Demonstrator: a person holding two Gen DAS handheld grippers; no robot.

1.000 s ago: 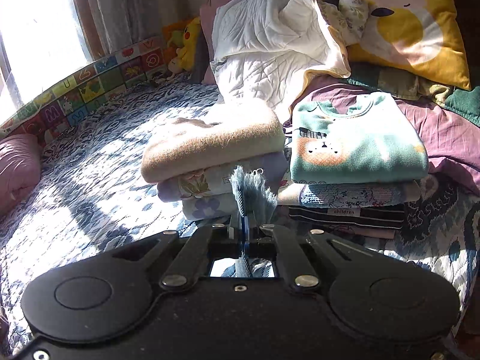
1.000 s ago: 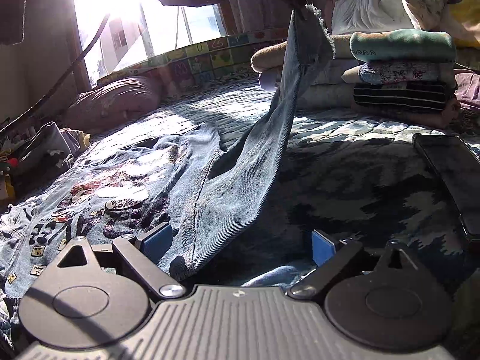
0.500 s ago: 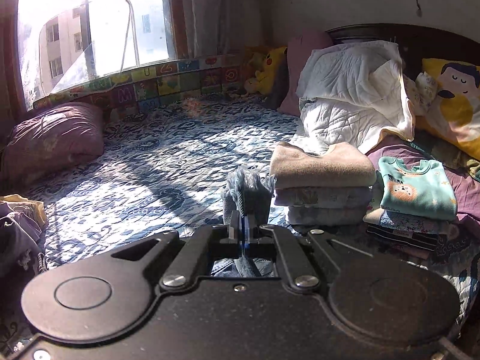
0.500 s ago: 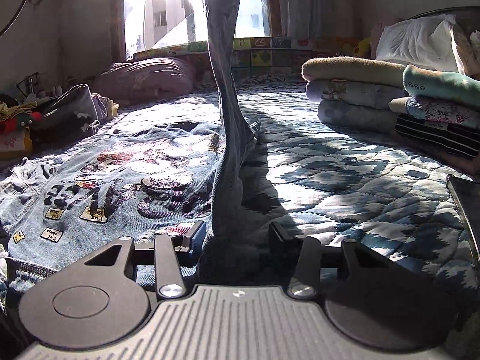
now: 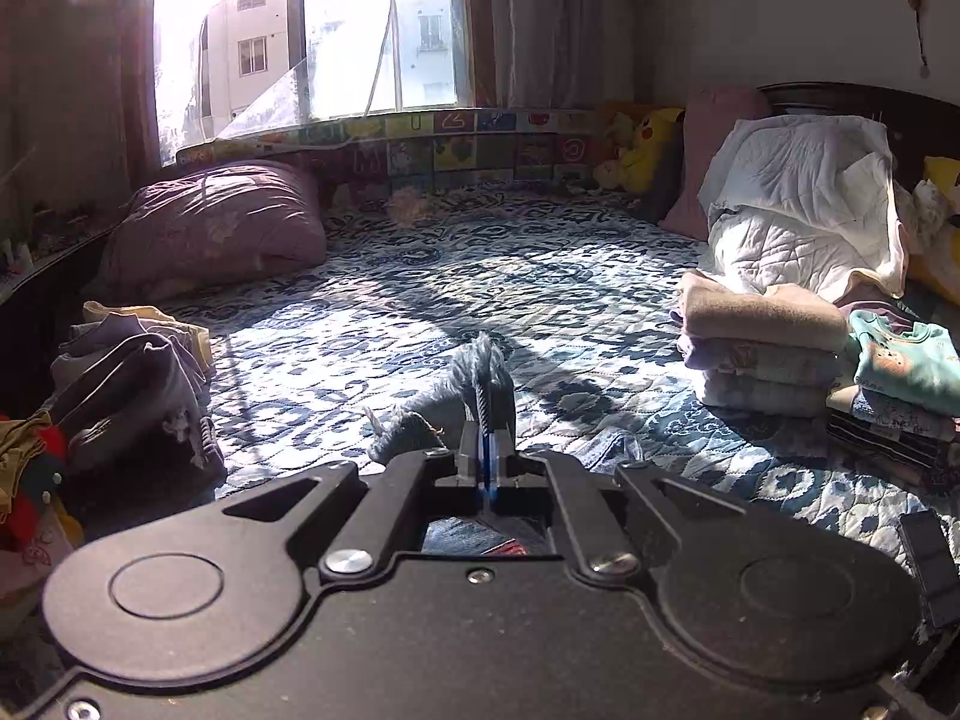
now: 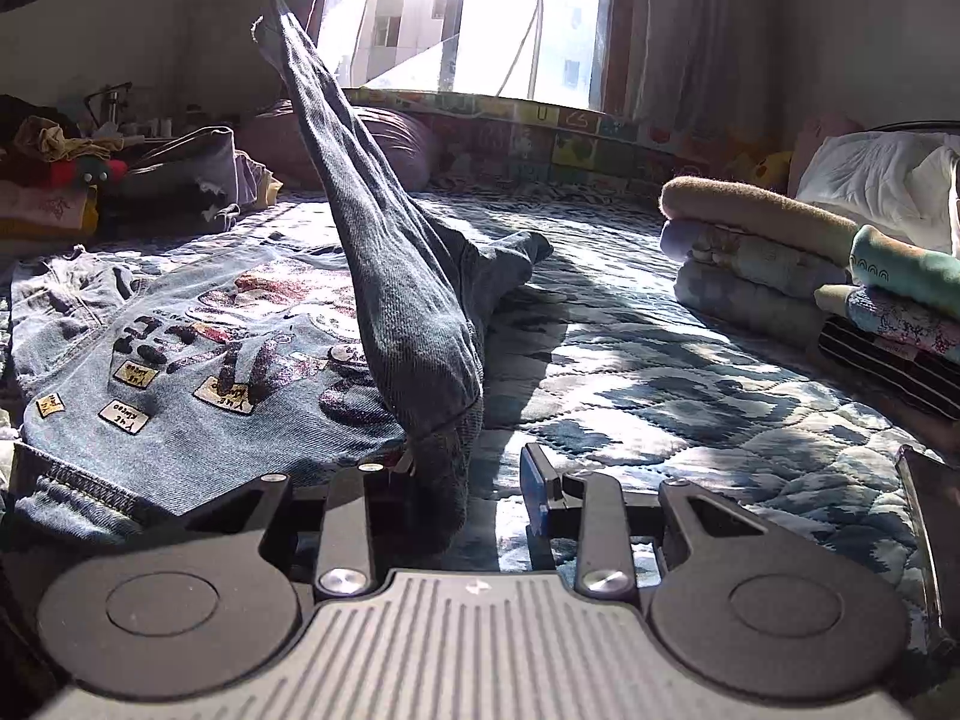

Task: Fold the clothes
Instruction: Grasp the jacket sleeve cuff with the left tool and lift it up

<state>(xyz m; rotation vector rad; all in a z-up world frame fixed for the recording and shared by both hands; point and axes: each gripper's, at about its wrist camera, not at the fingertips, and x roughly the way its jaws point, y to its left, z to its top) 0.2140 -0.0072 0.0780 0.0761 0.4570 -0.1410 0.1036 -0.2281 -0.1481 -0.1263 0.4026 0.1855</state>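
A blue denim jacket [image 6: 198,348] with patches and lettering lies flat on the patterned bed at the left of the right wrist view. One sleeve [image 6: 396,276] rises from it, stretched up toward the top left. My left gripper [image 5: 485,456] is shut on that sleeve's frayed cuff [image 5: 480,360], which sticks out past the jaws. Low at the sleeve's base, my right gripper [image 6: 471,480] is open, with the sleeve's fold between its fingers. The fabric lies against the left finger, and a gap shows before the blue right pad [image 6: 533,480].
Two stacks of folded clothes [image 5: 762,354] stand at the right, one topped by a teal shirt [image 5: 906,366]. A heap of unfolded clothes [image 5: 120,372] lies at the left. A purple pillow [image 5: 216,222] and a white quilt [image 5: 804,210] sit behind. A dark flat device [image 6: 930,510] lies at the right edge.
My left gripper has swung left with the cuff, carrying the sleeve up and over the jacket. The right gripper's jaws have narrowed around the sleeve's base.
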